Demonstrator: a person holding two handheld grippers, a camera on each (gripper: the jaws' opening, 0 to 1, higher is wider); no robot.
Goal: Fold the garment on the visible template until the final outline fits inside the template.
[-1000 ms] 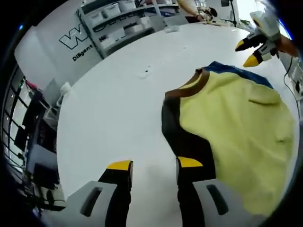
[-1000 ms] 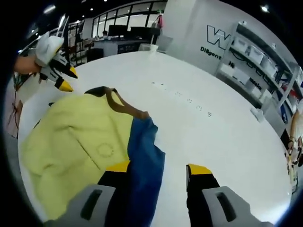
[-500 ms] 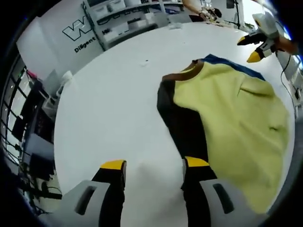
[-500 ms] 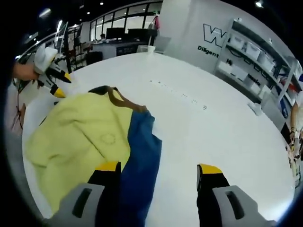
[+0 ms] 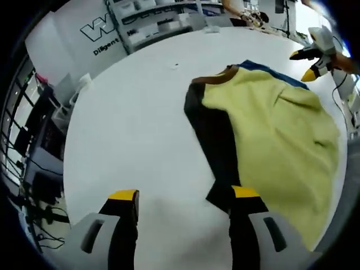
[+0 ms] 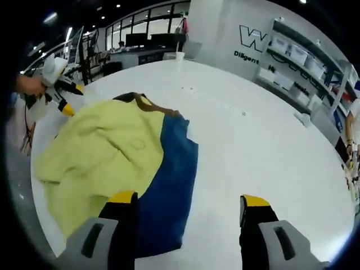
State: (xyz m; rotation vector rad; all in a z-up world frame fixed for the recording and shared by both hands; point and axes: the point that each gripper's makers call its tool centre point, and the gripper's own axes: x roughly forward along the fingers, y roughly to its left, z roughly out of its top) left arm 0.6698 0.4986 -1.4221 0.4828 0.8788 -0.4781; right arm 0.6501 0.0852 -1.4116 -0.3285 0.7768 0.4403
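Yellow garment lay spread on the white desk, ahead of both hand-held grippers. Left hand-held gripper and right hand-held gripper had jaws spread apart, holding nothing.

One garment, two grippers: left gripper, right gripper

garment | yellow body, black and blue sleeves, brown collar | spread rumpled, unfolded

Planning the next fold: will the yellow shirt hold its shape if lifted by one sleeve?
Probably not. The yellow shirt lies wrinkled and slack, so it likely droops. Its blue sleeve looks thin and flat, likely light. It may slide easily on the smooth white table.
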